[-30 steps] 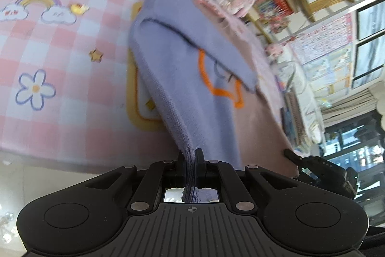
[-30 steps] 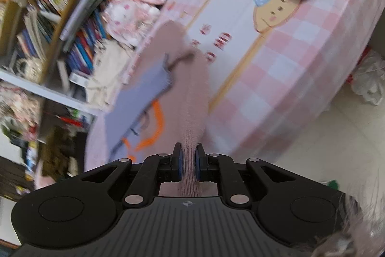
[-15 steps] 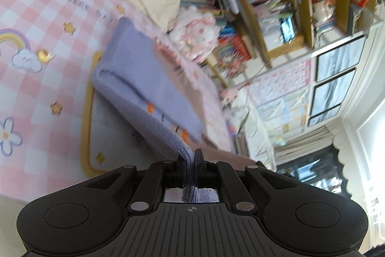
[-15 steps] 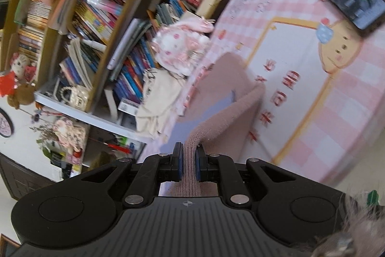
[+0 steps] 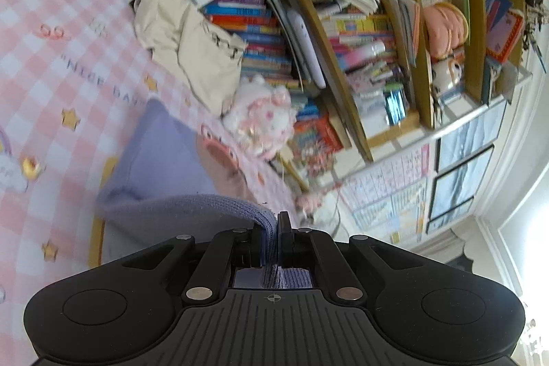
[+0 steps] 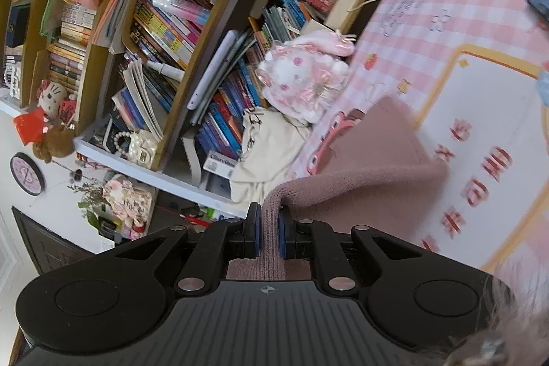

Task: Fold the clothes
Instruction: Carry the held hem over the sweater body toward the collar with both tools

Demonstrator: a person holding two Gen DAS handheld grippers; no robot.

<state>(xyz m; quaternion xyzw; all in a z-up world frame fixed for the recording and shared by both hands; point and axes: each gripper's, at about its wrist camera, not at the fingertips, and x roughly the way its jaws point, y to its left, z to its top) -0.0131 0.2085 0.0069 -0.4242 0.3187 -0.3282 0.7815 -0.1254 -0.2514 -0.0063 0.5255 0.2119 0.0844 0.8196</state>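
- The left hand-held gripper (image 5: 271,240) is clamped narrow on the ribbed lilac hem of the knit sweater (image 5: 164,160); the cloth runs away ahead and to the left of its jaws and down to the counter (image 5: 51,64).
- The right hand-held gripper (image 6: 268,234) is likewise pinched narrow on a fold of the same garment's dusty-pink side, which drapes ahead and to the right of its jaws onto the pink checked cloth.
- Holding one edge at two points, one in each hand, looks meant to keep that edge taut and straight, so it can be carried over as one line instead of sagging in the middle.
- The far part of the sweater lies on the counter while the gripped edge is raised; that anchors the garment, so the lifted half can hinge over it.
- My reading: the fold is in mid-swing, with the raised edge not yet laid down.
- Ahead of both grippers, beyond the sweater, sit a pink-and-white plush toy (image 6: 302,81) and a crumpled cream garment (image 5: 185,43) against the bookshelf (image 6: 164,23); they lie near the fold's landing zone and could be brushed if the edge is carried too far.
- A dark phone (image 6: 540,0) lies far right of the right gripper, well apart from the sweater.
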